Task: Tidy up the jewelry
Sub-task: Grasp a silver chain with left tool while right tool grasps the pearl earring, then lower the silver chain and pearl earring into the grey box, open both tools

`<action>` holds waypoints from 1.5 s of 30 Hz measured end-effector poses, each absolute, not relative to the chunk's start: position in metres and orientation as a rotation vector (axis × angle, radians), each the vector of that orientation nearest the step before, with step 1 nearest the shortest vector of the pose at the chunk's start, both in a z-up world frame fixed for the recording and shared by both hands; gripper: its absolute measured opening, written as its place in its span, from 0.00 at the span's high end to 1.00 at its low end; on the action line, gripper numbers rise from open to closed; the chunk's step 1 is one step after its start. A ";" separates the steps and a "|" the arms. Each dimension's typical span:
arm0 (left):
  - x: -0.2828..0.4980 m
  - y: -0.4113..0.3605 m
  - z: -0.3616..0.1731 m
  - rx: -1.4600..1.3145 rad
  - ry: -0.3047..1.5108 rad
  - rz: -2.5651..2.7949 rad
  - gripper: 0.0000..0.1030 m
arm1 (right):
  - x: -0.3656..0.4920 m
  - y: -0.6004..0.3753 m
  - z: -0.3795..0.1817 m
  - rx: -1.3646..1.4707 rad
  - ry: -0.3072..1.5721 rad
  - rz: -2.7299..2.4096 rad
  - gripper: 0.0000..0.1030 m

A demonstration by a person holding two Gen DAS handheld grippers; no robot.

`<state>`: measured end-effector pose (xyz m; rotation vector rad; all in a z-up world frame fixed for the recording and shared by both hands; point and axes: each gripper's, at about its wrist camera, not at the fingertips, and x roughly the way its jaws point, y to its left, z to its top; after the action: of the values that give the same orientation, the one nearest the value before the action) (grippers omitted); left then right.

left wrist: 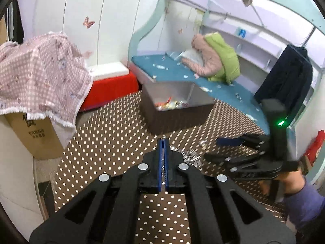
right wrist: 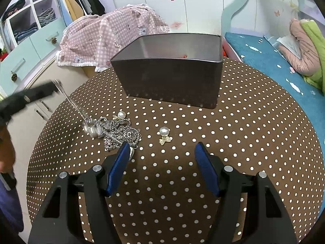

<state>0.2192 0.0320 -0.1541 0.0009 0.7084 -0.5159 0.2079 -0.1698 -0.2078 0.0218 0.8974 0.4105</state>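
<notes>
Our left hand-held gripper [right wrist: 54, 86] is pinched shut on a thin silver chain [right wrist: 69, 99], lifting it from the jewelry pile [right wrist: 113, 130] on the counter [right wrist: 254, 142], probably for the box [right wrist: 168, 77]. Our right hand-held gripper [right wrist: 160, 162] waits open near the pearl earring [right wrist: 164, 135].

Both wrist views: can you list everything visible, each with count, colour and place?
Polka-dot brown tablecloth: one, covers round table.
Dark rectangular metal box: one, table's far side, open.
Silver chain pile: one tangle, table's left.
Thin silver chain: one strand, rising from pile to left gripper.
Pearl earring: one, white and gold, beside pile.
Pink checked cloth: one, over cardboard box.
Teal bench: one, right.
Left gripper: shut on thin silver chain.
Right gripper: open, empty.
</notes>
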 end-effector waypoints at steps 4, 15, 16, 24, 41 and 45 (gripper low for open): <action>0.210 0.035 -0.122 -0.004 0.631 -0.522 0.99 | 0.209 -0.168 -0.208 0.017 0.897 0.409 0.38; 0.211 0.029 -0.078 0.024 0.567 -0.530 0.99 | 0.227 -0.149 -0.209 -0.083 0.872 0.380 0.77; 0.213 0.029 -0.079 0.022 0.569 -0.533 0.99 | 0.228 -0.147 -0.209 -0.095 0.871 0.375 0.87; 0.235 0.007 -0.083 0.011 0.613 -0.568 0.99 | 0.226 -0.155 -0.196 -0.083 0.842 0.397 0.91; 0.343 -0.053 -0.099 -0.008 0.750 -0.549 0.99 | 0.284 -0.187 -0.119 0.088 0.746 0.391 0.90; 0.359 -0.059 -0.121 0.000 0.798 -0.528 0.99 | 0.289 -0.187 -0.123 0.083 0.771 0.386 0.90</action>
<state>0.3586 -0.0589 -0.1209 -0.0003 0.7978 -0.5275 0.2891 -0.1867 -0.1232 0.0829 0.7712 0.3856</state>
